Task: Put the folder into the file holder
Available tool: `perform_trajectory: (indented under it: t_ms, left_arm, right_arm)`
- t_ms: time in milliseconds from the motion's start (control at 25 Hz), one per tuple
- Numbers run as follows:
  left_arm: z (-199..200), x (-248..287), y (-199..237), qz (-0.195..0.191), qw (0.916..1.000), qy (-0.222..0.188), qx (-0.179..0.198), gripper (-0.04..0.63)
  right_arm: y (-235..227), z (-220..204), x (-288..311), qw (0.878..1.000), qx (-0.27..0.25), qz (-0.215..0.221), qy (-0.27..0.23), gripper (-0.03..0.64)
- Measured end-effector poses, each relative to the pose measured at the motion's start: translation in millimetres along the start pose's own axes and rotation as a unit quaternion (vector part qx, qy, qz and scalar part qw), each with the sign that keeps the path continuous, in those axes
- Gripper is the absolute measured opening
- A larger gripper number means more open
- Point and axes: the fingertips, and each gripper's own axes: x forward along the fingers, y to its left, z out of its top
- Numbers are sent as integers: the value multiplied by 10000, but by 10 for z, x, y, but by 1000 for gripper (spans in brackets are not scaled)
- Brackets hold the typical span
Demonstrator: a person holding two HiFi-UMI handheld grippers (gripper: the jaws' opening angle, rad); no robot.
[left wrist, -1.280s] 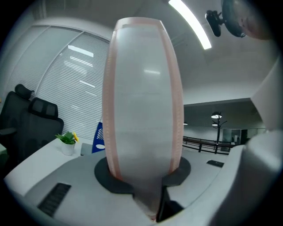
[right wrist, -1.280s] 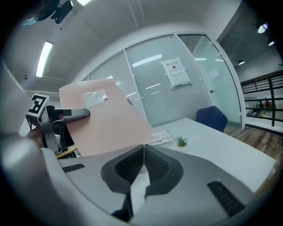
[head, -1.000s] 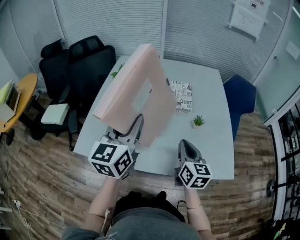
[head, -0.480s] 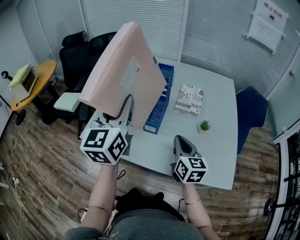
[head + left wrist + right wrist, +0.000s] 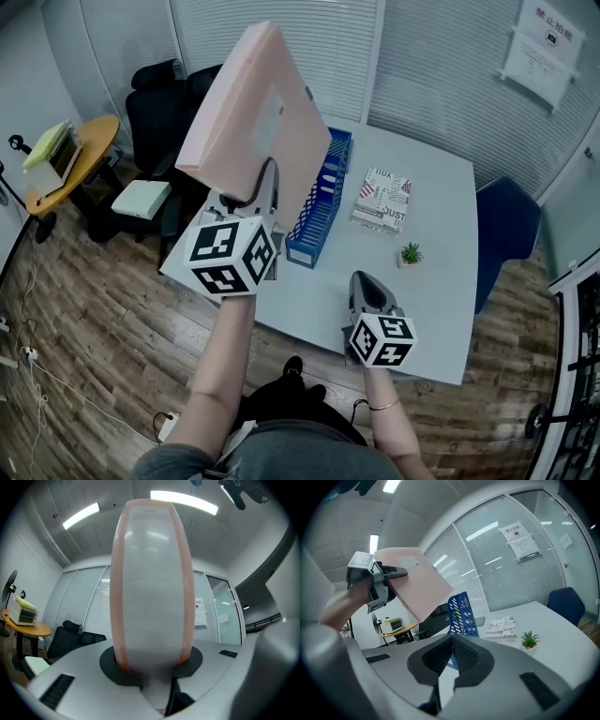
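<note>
Matt pink folder [image 5: 246,112], perforated blue plastic file holder [image 5: 322,194], wood-grain floor [image 5: 84,347]

The folder [image 5: 246,117] is pale pink, the perforated file holder [image 5: 320,204] blue, the table [image 5: 441,239] white.

The file holder [image 5: 314,225] stands on the table [image 5: 441,272], left of the book [image 5: 382,199].

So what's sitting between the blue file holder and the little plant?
A printed book lies flat on the table between the file holder and the plant, clearest in the right gripper view.
</note>
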Motion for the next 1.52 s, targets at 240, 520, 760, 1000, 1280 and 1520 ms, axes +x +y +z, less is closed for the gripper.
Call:
perform_trajectory:
  t_ms: [240, 520, 760, 1000, 1280, 1520]
  left_arm:
    - [-70, 217, -39, 61, 9999, -56, -111, 138]
    - [-218, 463, -146, 54, 10000, 23, -51, 138]
    - [-407, 582, -218, 63, 9998, 174, 112, 138]
    - [-691, 648, -204, 16, 9990, 405, 175, 138]
    - [-1058, 681, -181, -7, 9972, 704, 258, 137]
    - [-1323, 736, -148, 21, 9954, 928, 258, 137]
  right_arm:
    - [-132, 27, -47, 9998, 9, -200, -31, -2]
    - [-266, 54, -30, 9994, 48, -354, -43, -2]
    - [-383, 38, -14, 9990, 68, -441, -5, -2]
    - [-439, -11, 13, 9986, 105, -509, 76, -2]
    - [-484, -62, 35, 9982, 138, -560, 148, -2]
    - [-525, -109, 78, 9979, 162, -583, 233, -2]
